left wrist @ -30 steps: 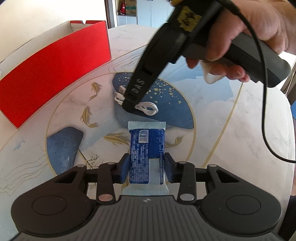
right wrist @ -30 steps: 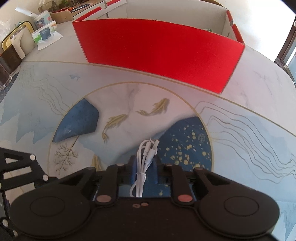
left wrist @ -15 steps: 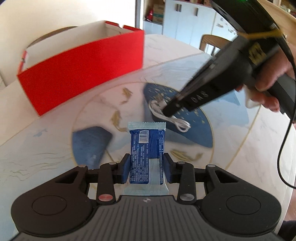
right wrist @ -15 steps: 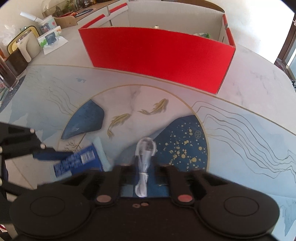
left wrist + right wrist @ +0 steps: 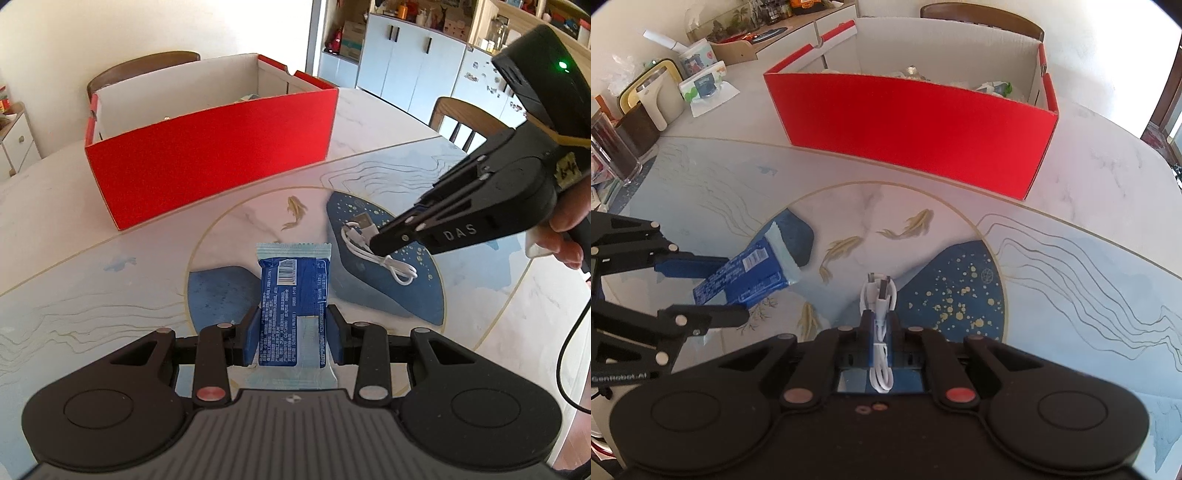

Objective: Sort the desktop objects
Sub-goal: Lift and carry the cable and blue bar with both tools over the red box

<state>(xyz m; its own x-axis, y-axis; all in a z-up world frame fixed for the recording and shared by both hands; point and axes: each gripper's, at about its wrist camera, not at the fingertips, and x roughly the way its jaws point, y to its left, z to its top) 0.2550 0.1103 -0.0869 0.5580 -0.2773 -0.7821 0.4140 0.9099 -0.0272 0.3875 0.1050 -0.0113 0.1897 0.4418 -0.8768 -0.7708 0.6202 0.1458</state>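
i see both feeds bright with daylight, colours clean. the marble table washes out toward the far right in my right wrist view, near a glaring white corner. the red box looks saturated and throws a soft pink cast on the tabletop below it. shadows are soft, falling under the blue snack packet. fisheye bends the table edge and cabinets; corners vignette black. the left view is sharp; the right view's near housing looks slightly soft.

There was one red box on the table. Near the box were two grippers. One blue snack pack and one white cable were there. Two chairs stood behind the box.
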